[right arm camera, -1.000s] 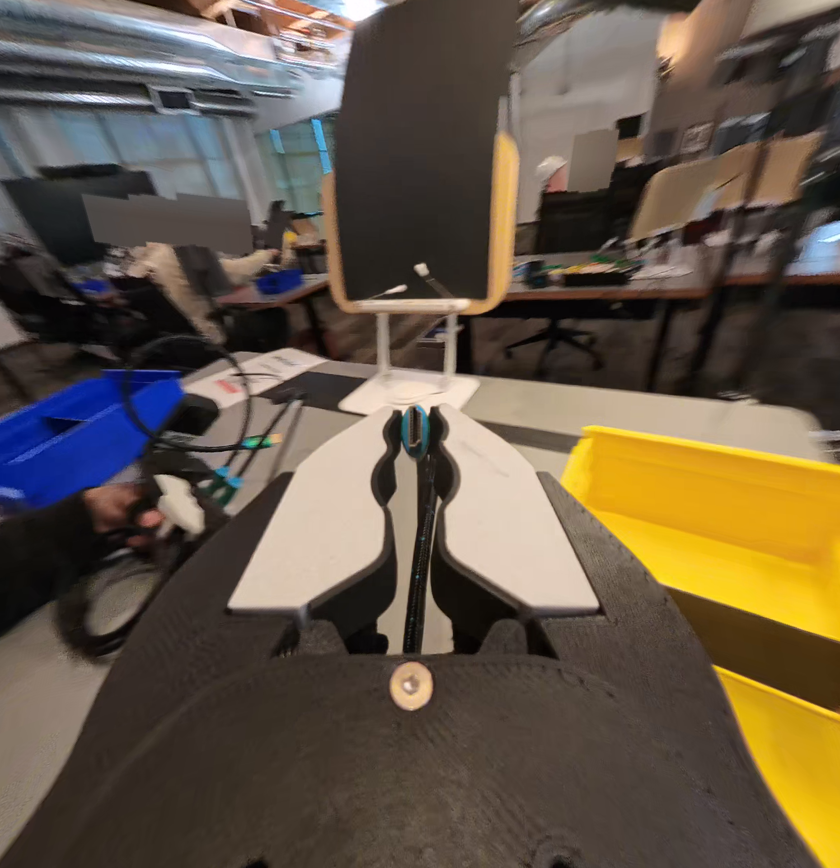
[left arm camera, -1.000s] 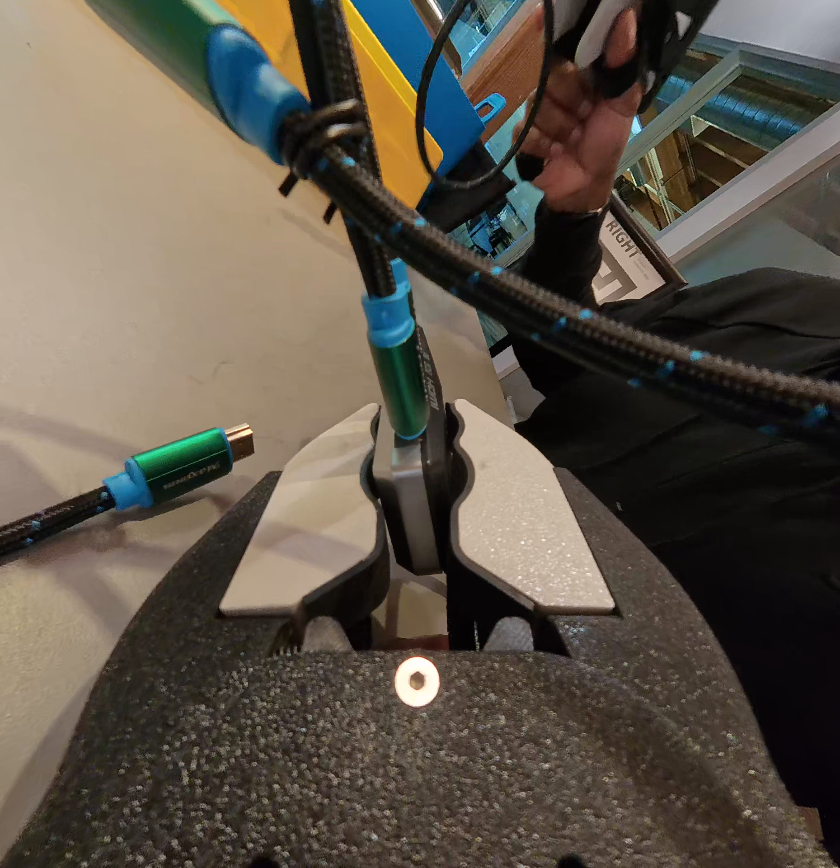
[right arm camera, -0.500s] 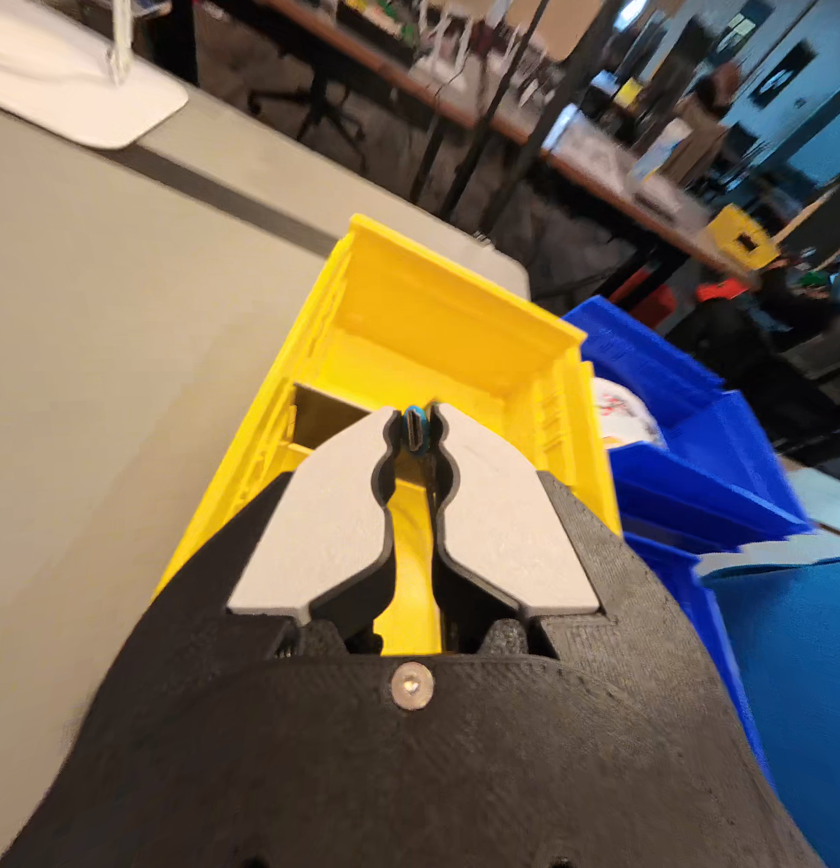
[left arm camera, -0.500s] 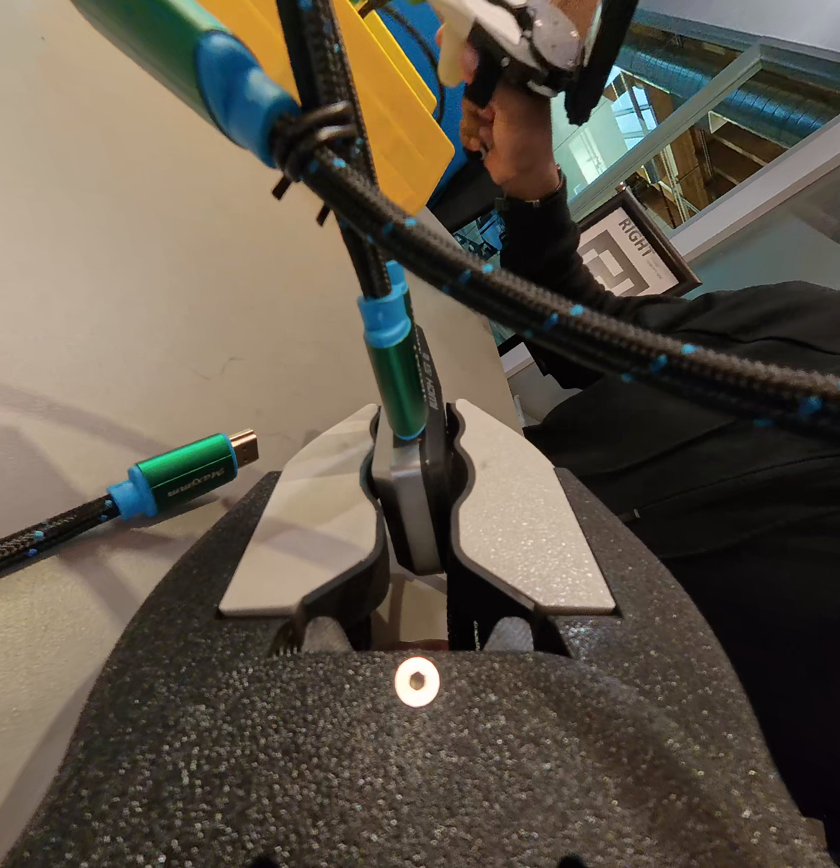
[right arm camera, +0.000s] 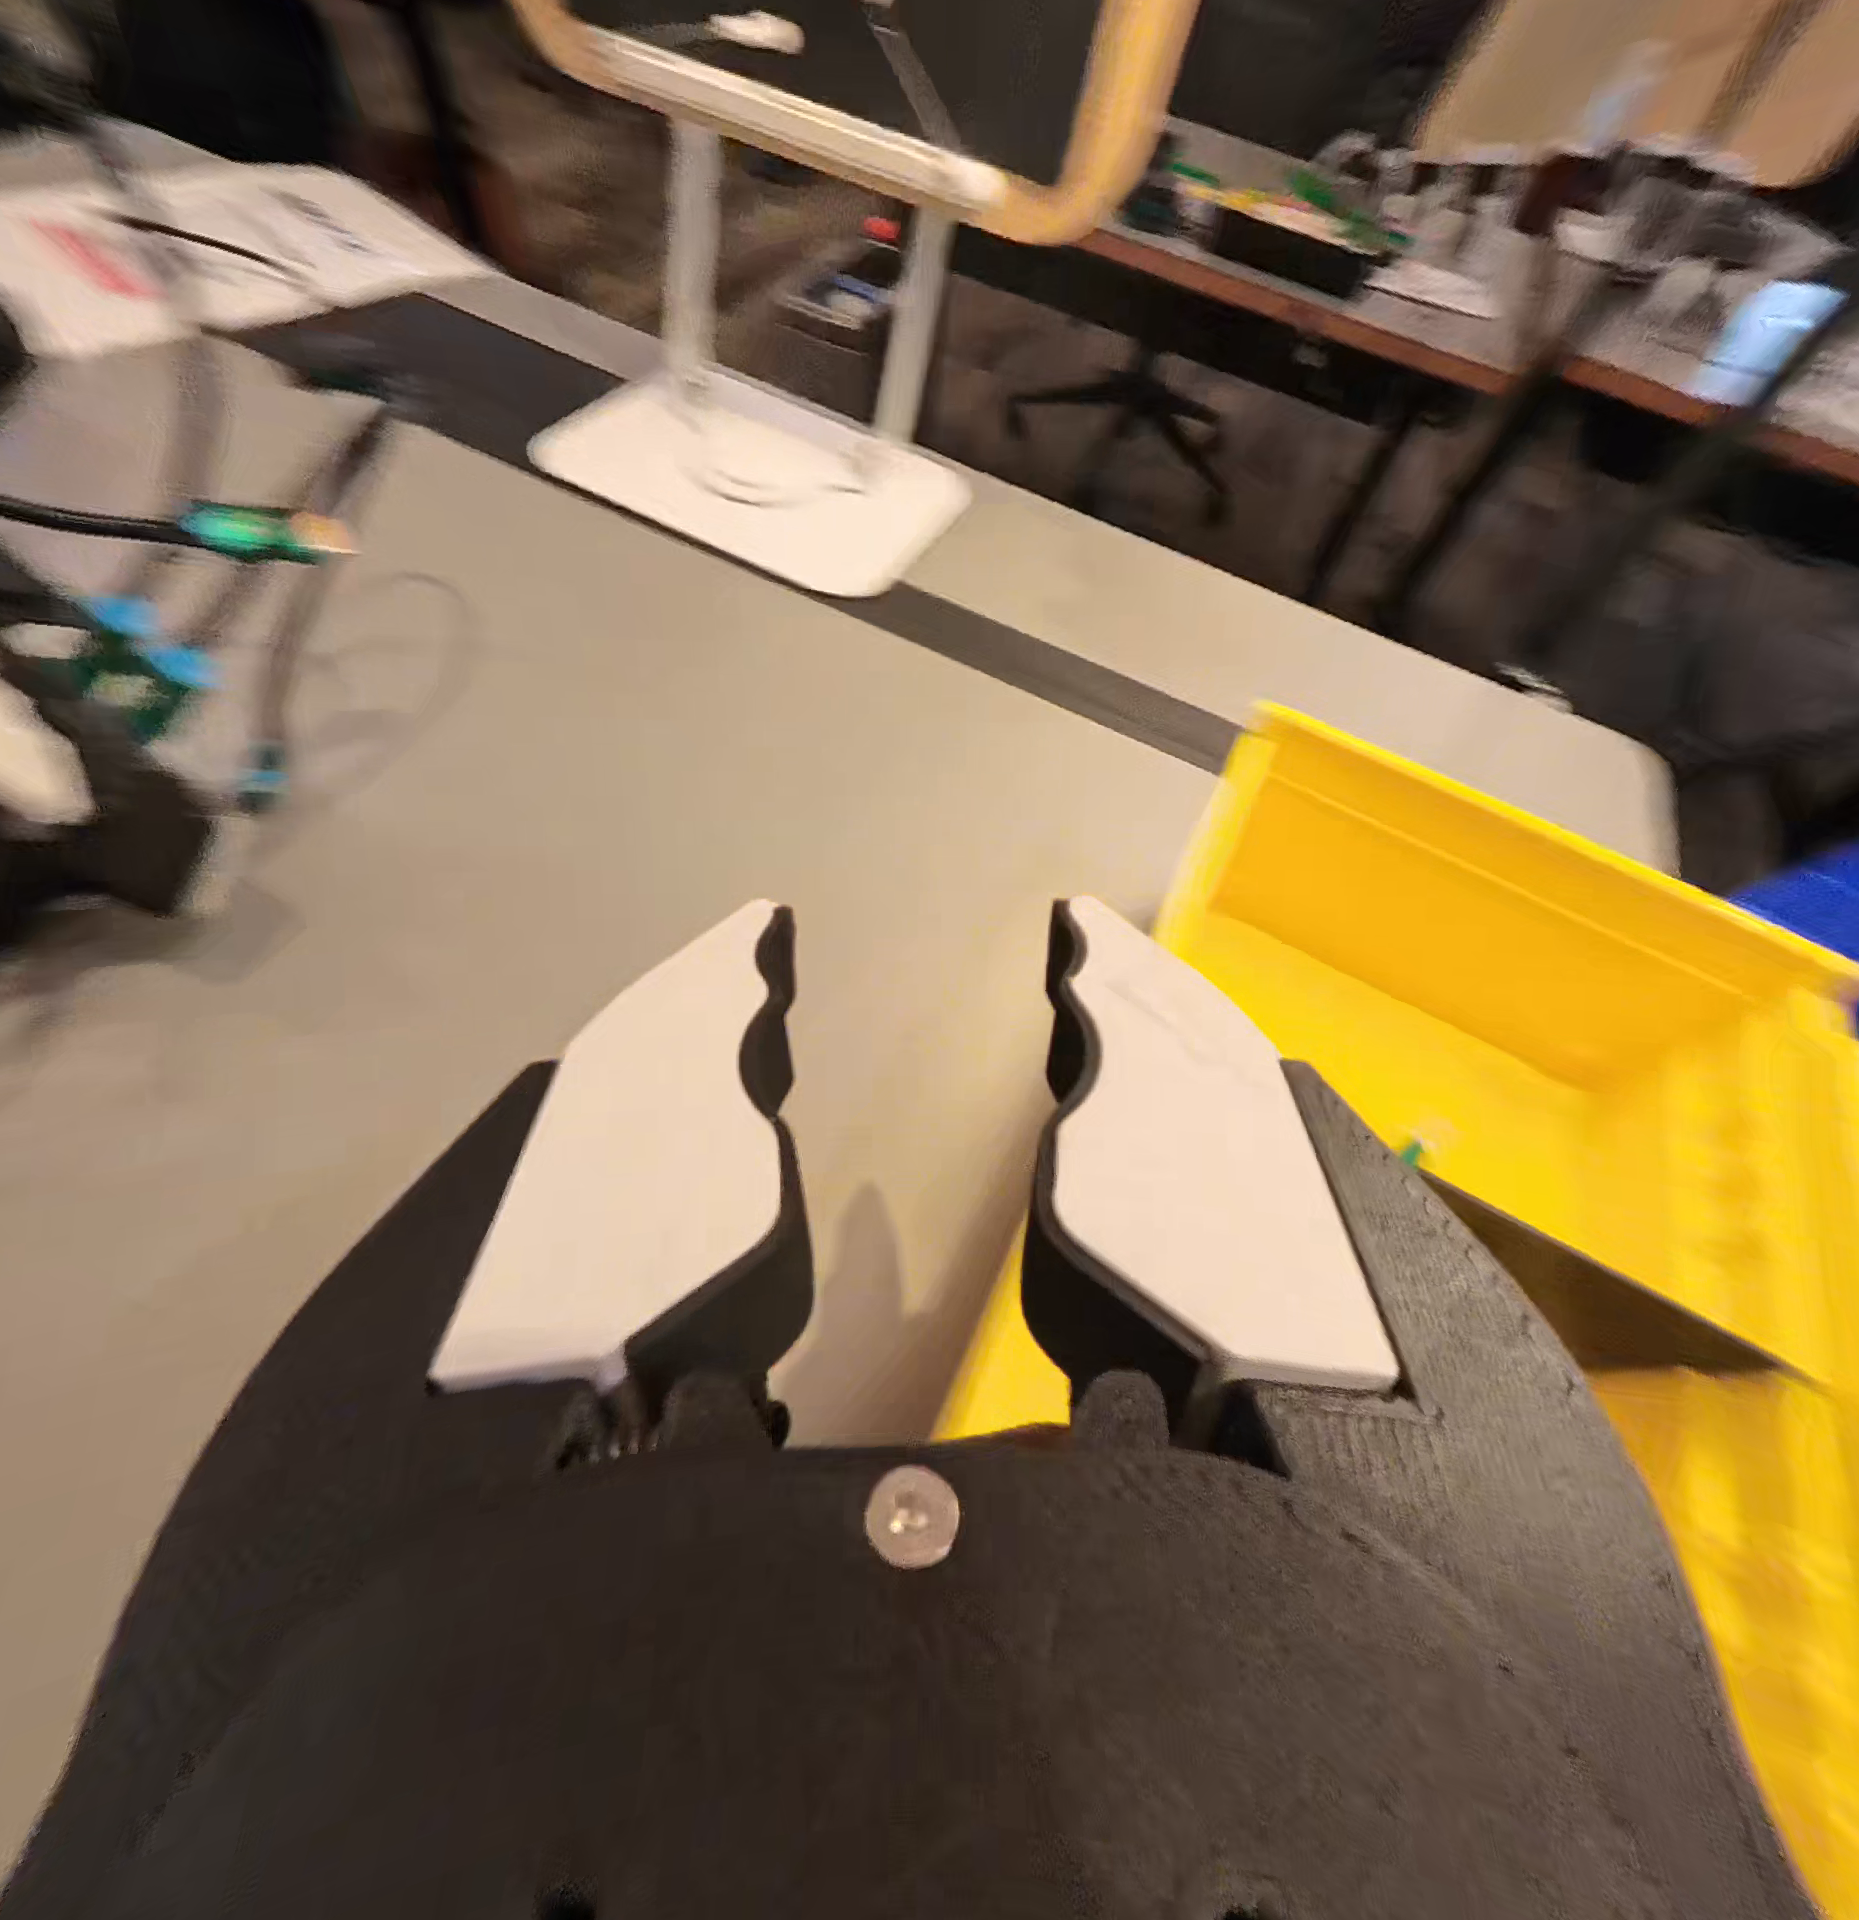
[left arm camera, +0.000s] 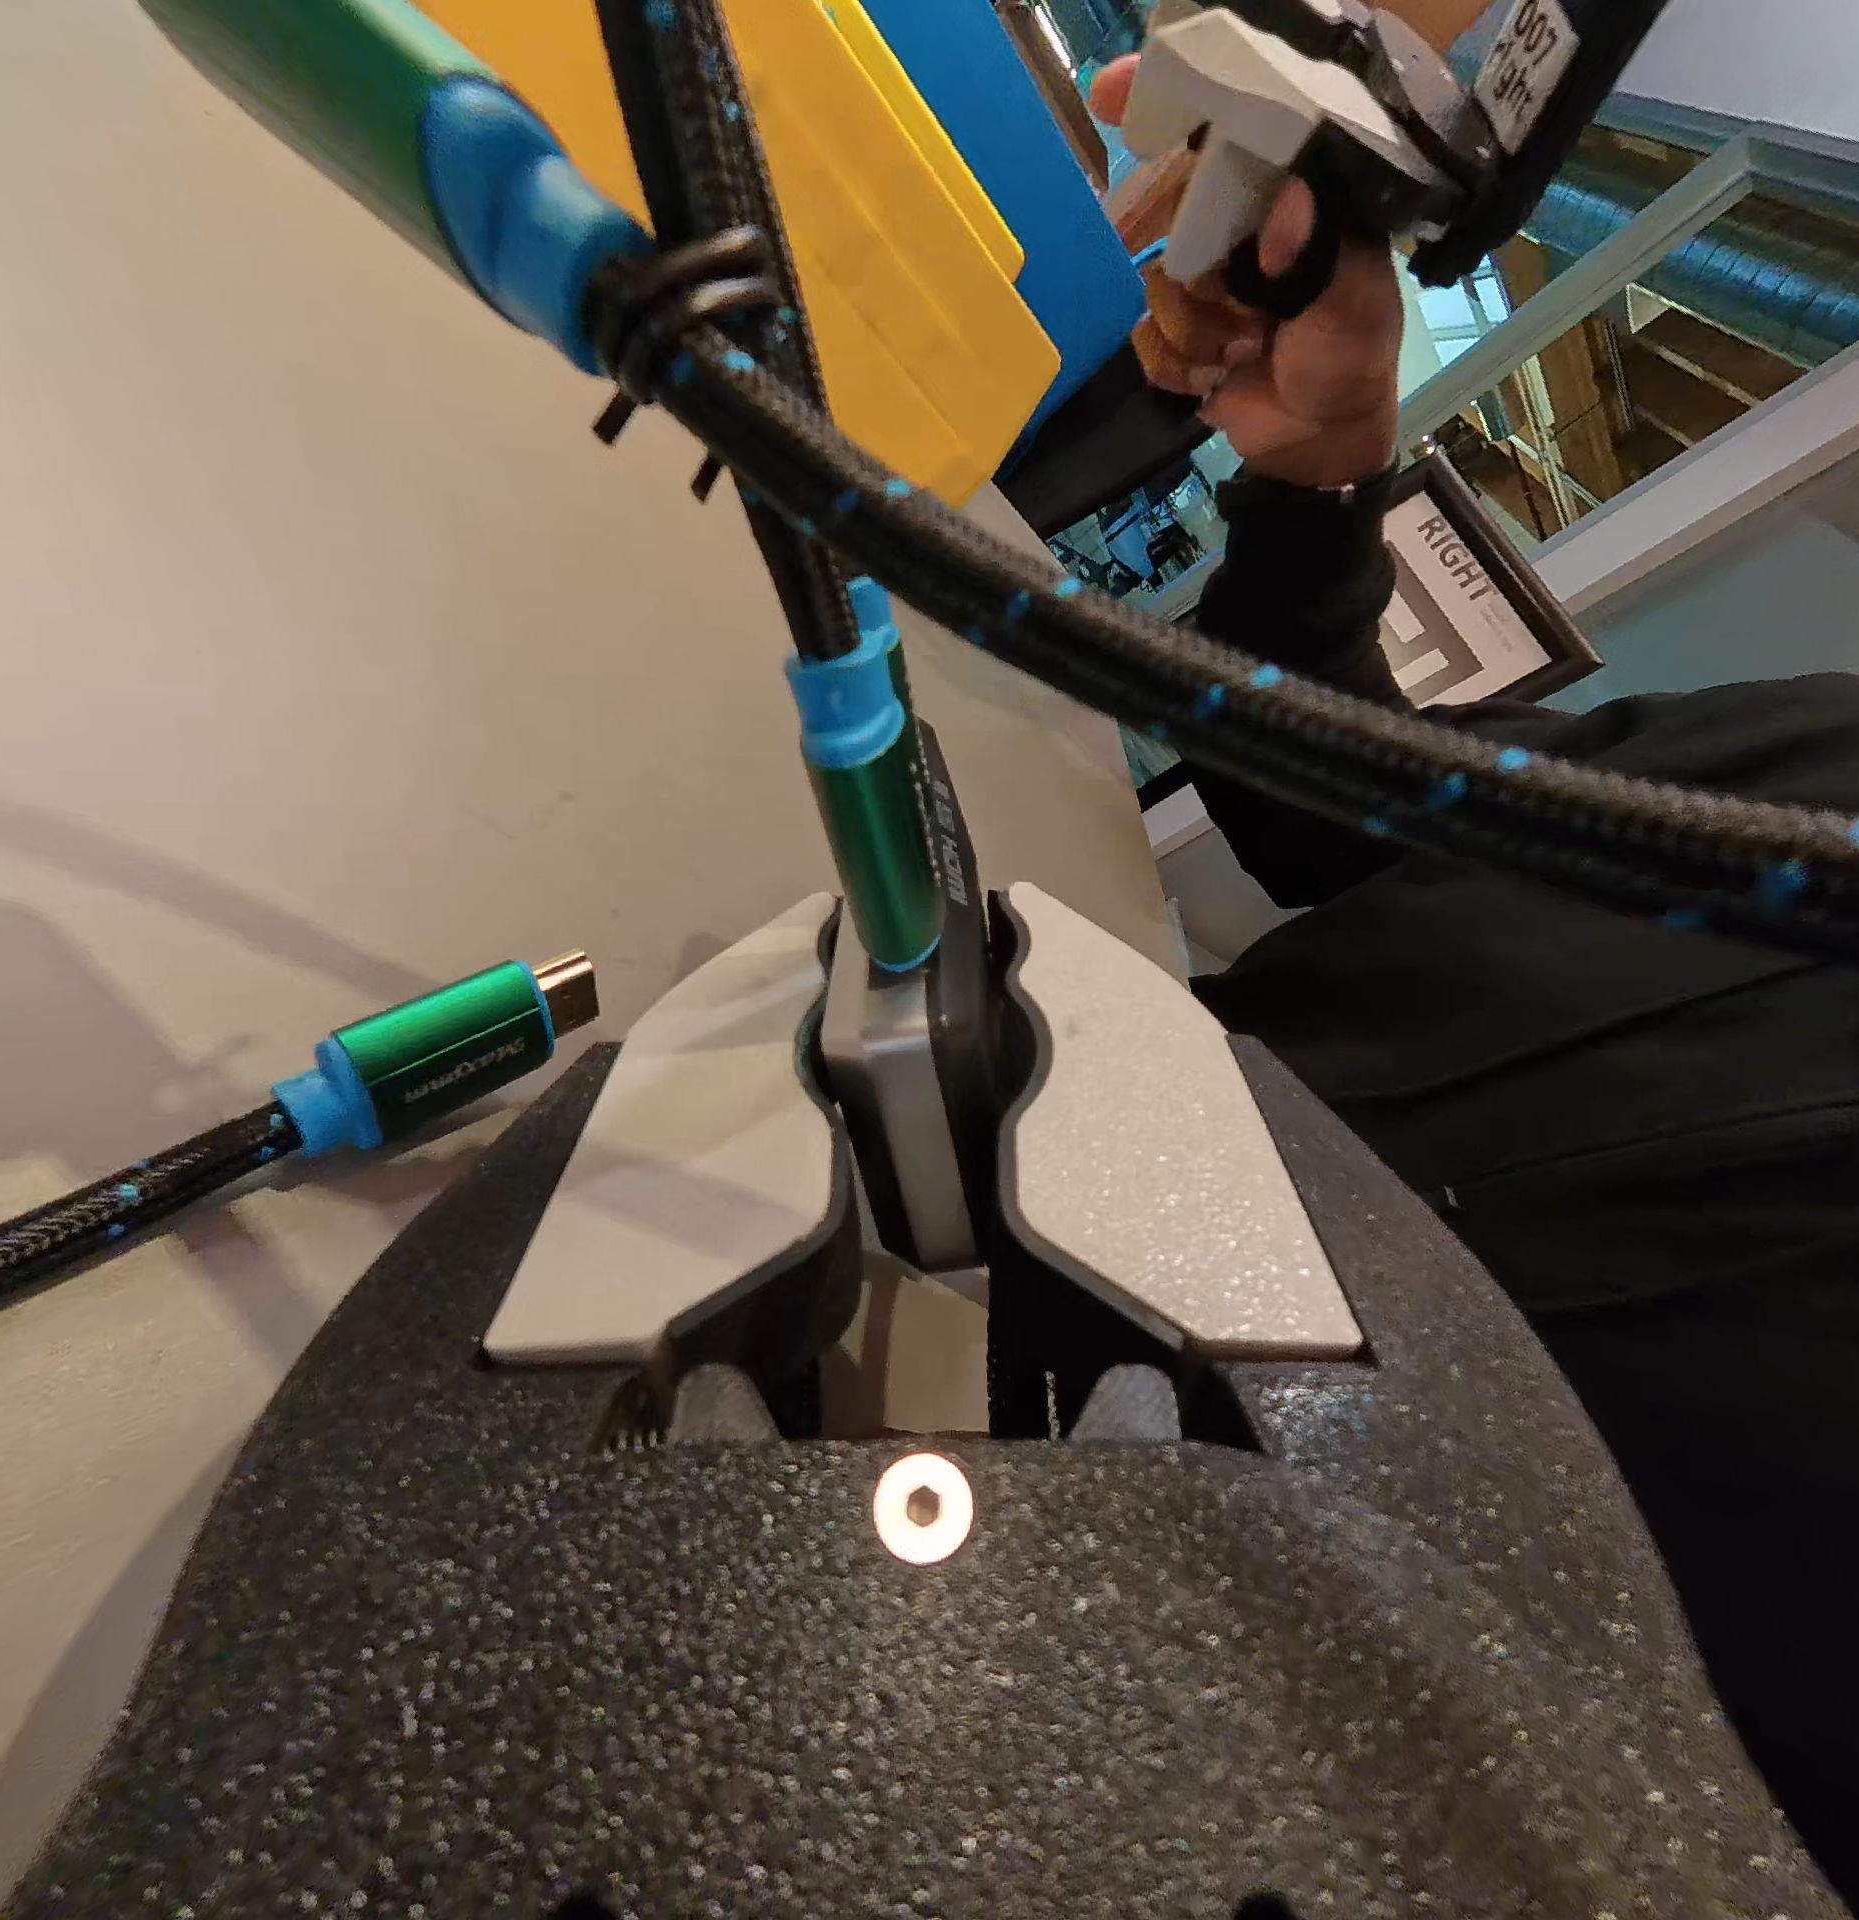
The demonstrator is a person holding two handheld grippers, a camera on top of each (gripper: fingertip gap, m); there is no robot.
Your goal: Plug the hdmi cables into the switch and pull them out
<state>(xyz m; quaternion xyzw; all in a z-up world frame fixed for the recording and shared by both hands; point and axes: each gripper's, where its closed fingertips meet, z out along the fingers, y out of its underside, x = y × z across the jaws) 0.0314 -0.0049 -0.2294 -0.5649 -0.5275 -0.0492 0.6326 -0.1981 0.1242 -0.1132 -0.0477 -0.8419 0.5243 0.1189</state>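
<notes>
My left gripper (left arm camera: pixel 920 904) is shut on the grey and black HDMI switch (left arm camera: pixel 894 1122), held above the table. One green plug with a blue collar (left arm camera: pixel 878 842) sits in the switch's top port. A second green plug (left arm camera: pixel 447 1049) lies loose on the table to the left and also shows in the right wrist view (right arm camera: pixel 250 530). A third green plug (left arm camera: pixel 385 114) hangs close to the lens at top left, tied to a braided black cable (left arm camera: pixel 1216 717). My right gripper (right arm camera: pixel 914 925) is open and empty above the table, beside the yellow bin (right arm camera: pixel 1527 935).
The yellow bin (left arm camera: pixel 904 260) and a blue bin (left arm camera: pixel 1008 156) stand at the table's far side. A white stand base (right arm camera: pixel 748 488) stands on the table behind. A person's hand (left arm camera: pixel 1309 353) holds the right gripper. The view to the left is blurred.
My right gripper was shut on a blue-collared cable end over the yellow bin; now it is open, empty and turned back toward the table. My left gripper still holds the switch.
</notes>
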